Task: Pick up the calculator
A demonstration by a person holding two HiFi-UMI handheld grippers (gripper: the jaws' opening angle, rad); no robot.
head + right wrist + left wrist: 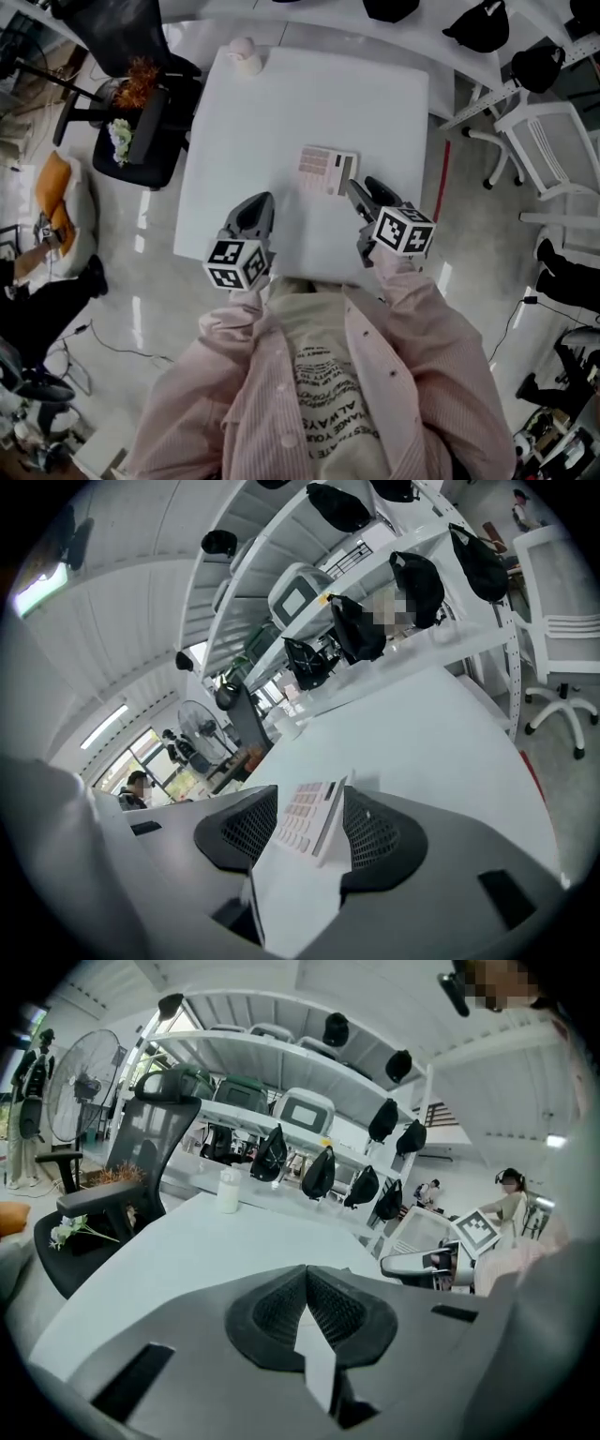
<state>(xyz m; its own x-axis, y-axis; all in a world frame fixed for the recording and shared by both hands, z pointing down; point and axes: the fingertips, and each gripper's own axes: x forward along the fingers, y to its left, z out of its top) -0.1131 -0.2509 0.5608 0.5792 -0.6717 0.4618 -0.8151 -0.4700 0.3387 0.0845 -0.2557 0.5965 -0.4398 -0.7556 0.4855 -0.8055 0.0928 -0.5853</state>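
Observation:
The calculator (326, 171), pale with pinkish keys, lies flat on the white table (281, 103) right of the middle. My right gripper (367, 190) is open just behind its right end. In the right gripper view the calculator (302, 810) shows in the gap of the right gripper (310, 805), close to the tips; I cannot tell whether the pads touch it. My left gripper (257, 202) hovers over the near left part of the table, a little left of the calculator. In its own view the left gripper (306, 1271) has its pads together and holds nothing.
A small white bottle (246, 56) stands at the table's far edge, also in the left gripper view as the bottle (228, 1191). A black office chair (141, 112) with flowers on it is to the left, a white chair (553, 141) to the right. Shelves with black bags (319, 1171) stand beyond.

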